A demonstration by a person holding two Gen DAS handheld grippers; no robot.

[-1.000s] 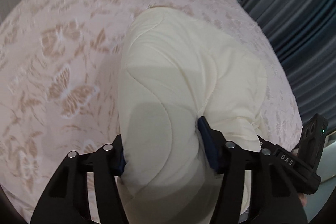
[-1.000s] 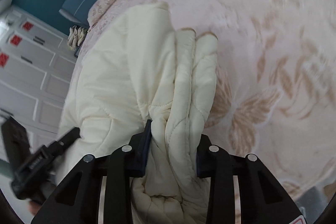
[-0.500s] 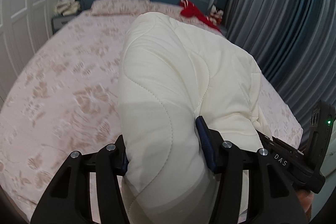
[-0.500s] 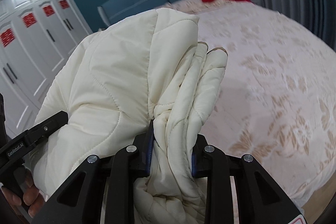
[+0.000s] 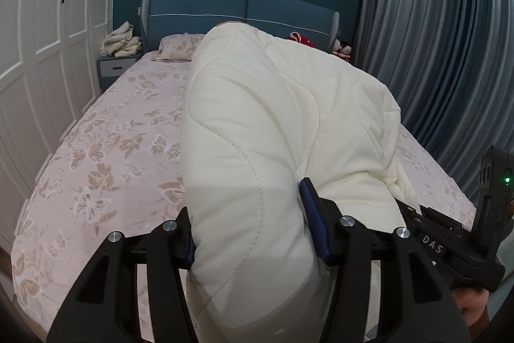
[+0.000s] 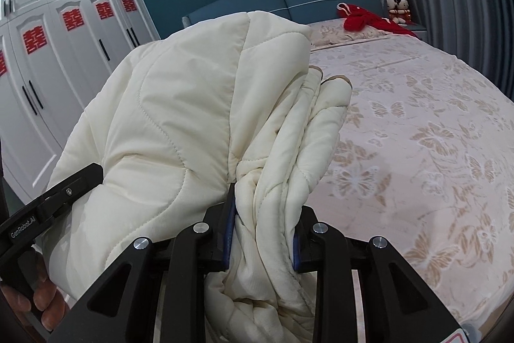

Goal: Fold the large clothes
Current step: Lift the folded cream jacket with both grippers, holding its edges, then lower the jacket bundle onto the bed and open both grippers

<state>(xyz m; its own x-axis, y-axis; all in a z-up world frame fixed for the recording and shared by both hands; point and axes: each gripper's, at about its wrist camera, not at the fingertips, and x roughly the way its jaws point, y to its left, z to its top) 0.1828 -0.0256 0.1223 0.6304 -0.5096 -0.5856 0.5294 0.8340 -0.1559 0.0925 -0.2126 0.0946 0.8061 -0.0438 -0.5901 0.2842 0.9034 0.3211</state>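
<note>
A large cream quilted jacket (image 5: 257,124) hangs lifted above the bed (image 5: 112,150), held by both grippers. My left gripper (image 5: 250,233) is shut on a thick padded fold that fills the space between its blue pads. In the right wrist view the same jacket (image 6: 180,105) bulges to the left. My right gripper (image 6: 261,224) is shut on a bunched, layered edge of it. The jacket's lower part drops out of sight below both grippers.
The bed (image 6: 417,150) has a pink butterfly cover. A red garment (image 6: 363,18) and dolls (image 6: 398,8) lie near the blue headboard (image 5: 241,5). Grey curtains (image 5: 433,37) hang on the right, white wardrobes (image 6: 64,53) stand on the left. A nightstand carries a clothes heap (image 5: 120,40).
Both grippers rose and tipped upward with the jacket in them. The views went from looking down on the bed to showing the headboard and wall. Both grips held.
</note>
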